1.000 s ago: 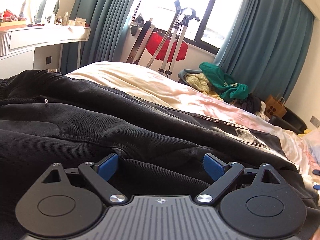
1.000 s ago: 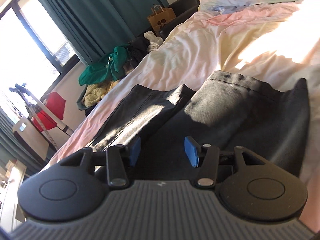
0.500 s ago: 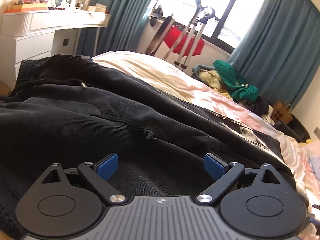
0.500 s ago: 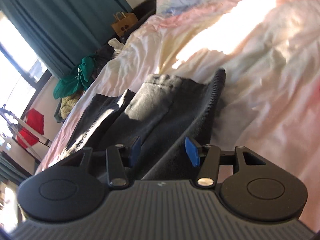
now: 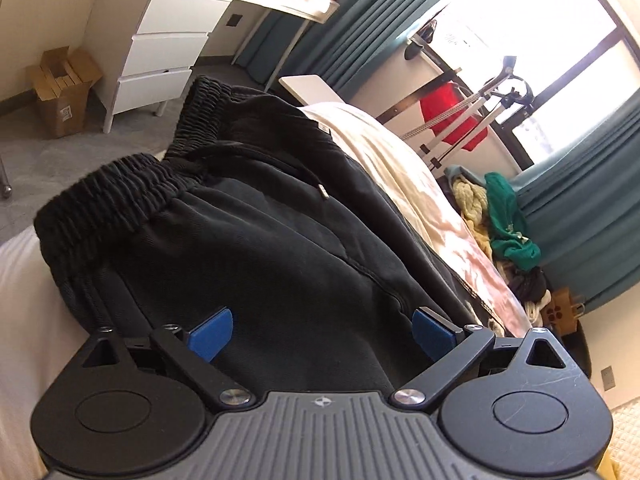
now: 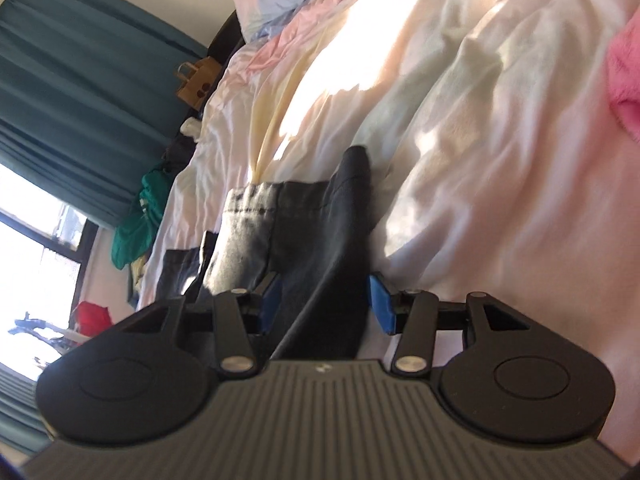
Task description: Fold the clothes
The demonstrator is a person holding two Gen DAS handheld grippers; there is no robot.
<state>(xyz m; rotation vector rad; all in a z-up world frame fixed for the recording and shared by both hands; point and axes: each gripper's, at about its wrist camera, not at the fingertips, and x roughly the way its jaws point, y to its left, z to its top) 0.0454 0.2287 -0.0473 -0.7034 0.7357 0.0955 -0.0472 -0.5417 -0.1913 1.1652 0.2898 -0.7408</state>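
Note:
Black trousers (image 5: pixel 280 220) lie along the bed (image 5: pixel 384 152), their elastic waistband (image 5: pixel 120 192) hanging over the near end. My left gripper (image 5: pixel 322 336) hovers just above the hip area, wide open, with cloth under it but nothing pinched. In the right wrist view the trouser leg (image 6: pixel 288 220) runs away to its stitched hem (image 6: pixel 260 196) on the pale sheet (image 6: pixel 460 140). My right gripper (image 6: pixel 326 306) straddles the leg's right edge. Its jaws are closing a little, with dark cloth between the blue pads (image 6: pixel 380 308), which do not visibly press on it.
White drawers (image 5: pixel 160 52) and a cardboard box (image 5: pixel 60 80) stand on the floor past the bed's end. A heap of green clothes (image 5: pixel 508 220), a red cloth on a rack (image 5: pixel 452 112), teal curtains and a paper bag (image 6: pixel 196 80) line the window side. A pink item (image 6: pixel 624 80) lies at right.
The left gripper has rolled and swung toward the trousers' top, so the waistband, drawers and floor now show. The right gripper has rolled and sunk closer to the leg's right edge.

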